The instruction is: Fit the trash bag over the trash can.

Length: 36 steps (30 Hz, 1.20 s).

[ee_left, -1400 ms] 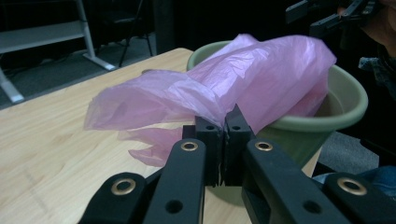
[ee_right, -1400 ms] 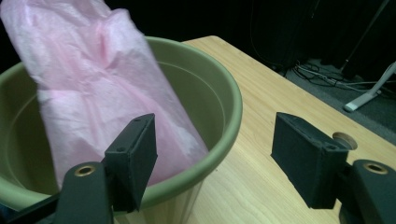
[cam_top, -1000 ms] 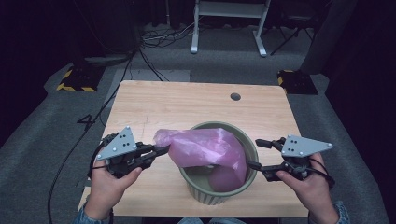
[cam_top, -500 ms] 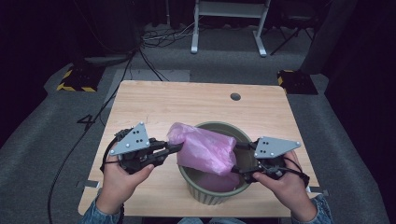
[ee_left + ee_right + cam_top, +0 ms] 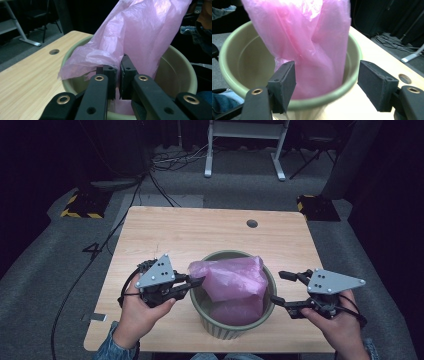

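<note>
A pink plastic bag (image 5: 235, 280) stands crumpled in an olive-green bin (image 5: 235, 330) near the table's front edge. My left gripper (image 5: 197, 282) is at the bin's left rim, shut on the bag's left edge. In the left gripper view the jaws (image 5: 118, 72) pinch a fold of the bag (image 5: 140, 32) just over the bin's rim (image 5: 180, 67). My right gripper (image 5: 276, 286) is open beside the bin's right rim. In the right gripper view its jaws (image 5: 327, 75) stand wide apart before the bag (image 5: 312, 37) and the bin (image 5: 249, 50), touching neither.
The wooden table (image 5: 200, 235) has a round cable hole (image 5: 252, 223) at the back right and a small strip of tape (image 5: 97, 317) at the front left. A white frame (image 5: 245, 145) and cables lie on the floor beyond.
My left gripper has carried the bag's edge rightward to the bin's rim. The right gripper went in to the bin's right rim, then drew back to the right, still open.
</note>
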Tool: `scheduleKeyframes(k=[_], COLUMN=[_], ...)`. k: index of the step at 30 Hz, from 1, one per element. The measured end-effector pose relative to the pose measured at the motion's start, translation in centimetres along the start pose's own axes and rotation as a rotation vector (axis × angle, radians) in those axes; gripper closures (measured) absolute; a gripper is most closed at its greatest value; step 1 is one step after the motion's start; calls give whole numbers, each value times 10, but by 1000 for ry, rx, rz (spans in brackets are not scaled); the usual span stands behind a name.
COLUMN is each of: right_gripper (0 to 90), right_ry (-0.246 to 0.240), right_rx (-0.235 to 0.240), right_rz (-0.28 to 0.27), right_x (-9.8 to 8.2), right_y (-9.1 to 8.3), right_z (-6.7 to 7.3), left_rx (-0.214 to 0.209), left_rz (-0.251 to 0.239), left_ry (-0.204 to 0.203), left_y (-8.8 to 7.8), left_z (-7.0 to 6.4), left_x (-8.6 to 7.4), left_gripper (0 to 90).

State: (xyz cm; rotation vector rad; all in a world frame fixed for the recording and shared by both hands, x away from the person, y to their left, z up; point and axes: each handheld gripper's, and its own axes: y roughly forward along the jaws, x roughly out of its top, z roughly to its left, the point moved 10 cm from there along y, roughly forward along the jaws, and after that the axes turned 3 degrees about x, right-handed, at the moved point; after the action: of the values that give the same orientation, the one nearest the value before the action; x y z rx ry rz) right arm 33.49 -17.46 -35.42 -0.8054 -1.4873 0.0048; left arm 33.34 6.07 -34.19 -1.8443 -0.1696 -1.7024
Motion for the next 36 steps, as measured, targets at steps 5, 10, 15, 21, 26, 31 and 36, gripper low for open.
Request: scheduleKeyframes(k=[5,10,15,21,26,31,36], right_gripper=[317,326,326,319,312,318,320], right_ry=[1,-13,-7,9,16,4,-24], right_rx=[-13,31,82,89,69,-7,-23], right_rz=[-14,18,55,67,39,-26,-48], right_x=[2,3,-3,-11,-15,-5,11], right_y=[-5,17,42,42,19,-16,-20], right_z=[-4,6,14,14,14,8,4], left_rx=[27,9,-19,-44,-42,-36,-29], left_rz=[-8,-9,7,40,43,52,56], left_ry=[6,22,49,45,33,32,40], left_y=[-9,-5,7,23,24,26,26], left_z=[4,-2,-12,-18,-16,-15,-15], left_x=[5,10,11,3,-1,-2,-1], left_gripper=[860,859,856,854,853,855,853])
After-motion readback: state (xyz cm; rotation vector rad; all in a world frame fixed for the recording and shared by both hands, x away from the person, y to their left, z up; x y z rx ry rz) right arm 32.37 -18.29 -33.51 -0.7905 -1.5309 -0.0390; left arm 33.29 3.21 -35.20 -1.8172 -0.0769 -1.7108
